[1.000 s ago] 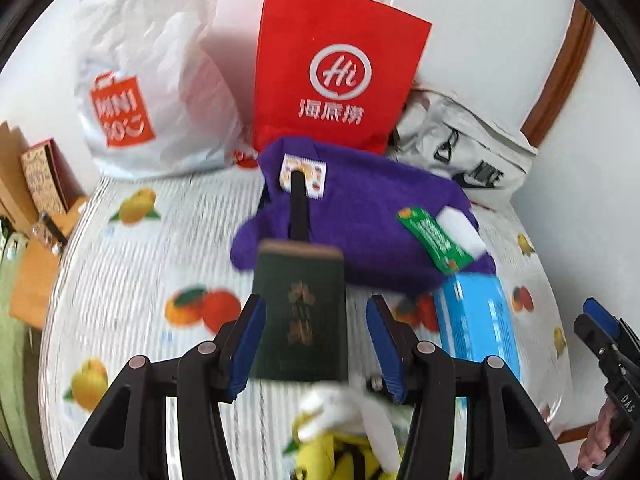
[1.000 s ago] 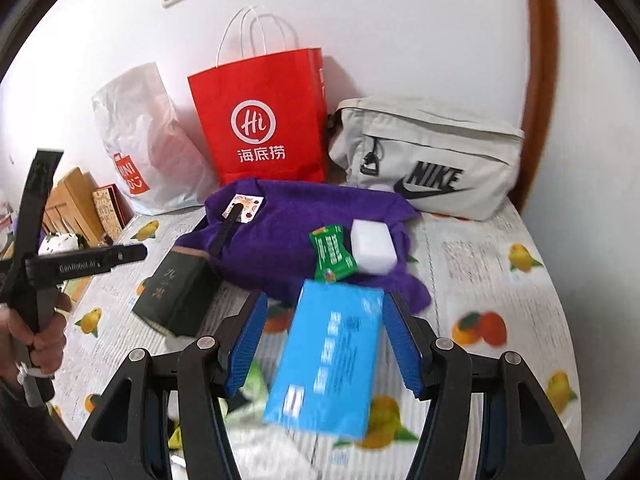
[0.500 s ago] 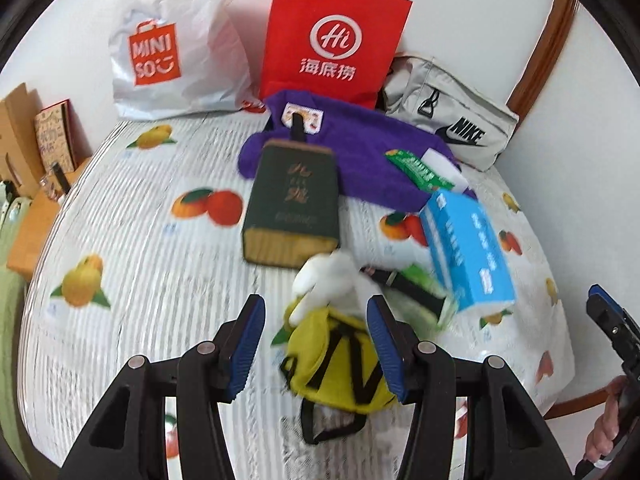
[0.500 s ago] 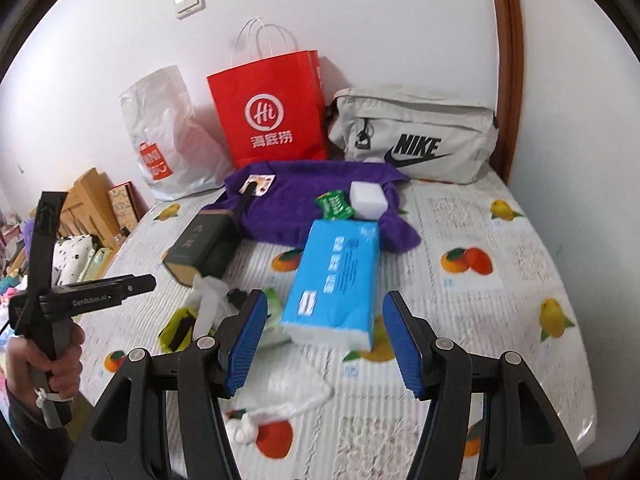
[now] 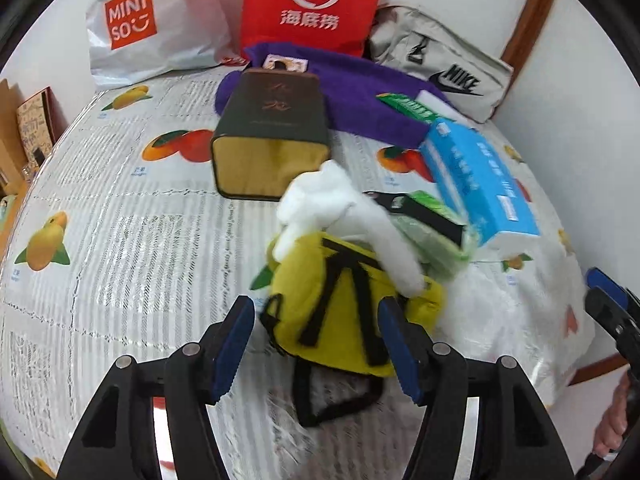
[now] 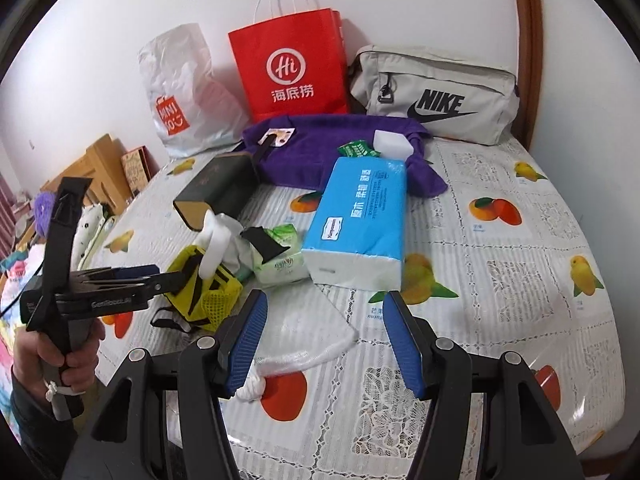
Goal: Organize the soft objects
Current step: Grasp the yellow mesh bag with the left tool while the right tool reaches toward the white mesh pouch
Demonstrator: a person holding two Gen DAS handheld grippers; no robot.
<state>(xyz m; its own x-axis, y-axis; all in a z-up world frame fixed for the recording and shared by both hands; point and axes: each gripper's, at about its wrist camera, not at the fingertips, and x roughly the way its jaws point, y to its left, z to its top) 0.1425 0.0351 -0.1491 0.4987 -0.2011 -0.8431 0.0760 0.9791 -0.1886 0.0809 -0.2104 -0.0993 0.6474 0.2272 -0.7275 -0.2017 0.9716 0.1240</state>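
A yellow pouch (image 5: 340, 312) with black straps lies on the table, a white plush piece (image 5: 340, 216) on its far end. My left gripper (image 5: 316, 340) hangs just over the pouch. Its jaws are opening, the pouch lies between them, and the pads do not press on it. From the right wrist view the left gripper (image 6: 160, 280) reaches the yellow pouch (image 6: 204, 284) from the left. My right gripper (image 6: 324, 346) is open over a white drawstring bag (image 6: 308, 328), not gripping it. A blue tissue pack (image 6: 360, 216) and a green tissue pack (image 6: 280, 256) lie beyond.
A dark green box (image 5: 272, 136) lies behind the pouch, partly on a purple towel (image 6: 320, 148) that carries a white sponge (image 6: 390, 144) and a green packet (image 6: 356, 148). A red paper bag (image 6: 288, 68), a white plastic bag (image 6: 184, 92) and a grey Nike bag (image 6: 436, 96) line the wall.
Both grippers have drawn back and sunk. The dark box has left the left jaws and the blue pack the right jaws. The left jaws stand wider, around the yellow pouch.
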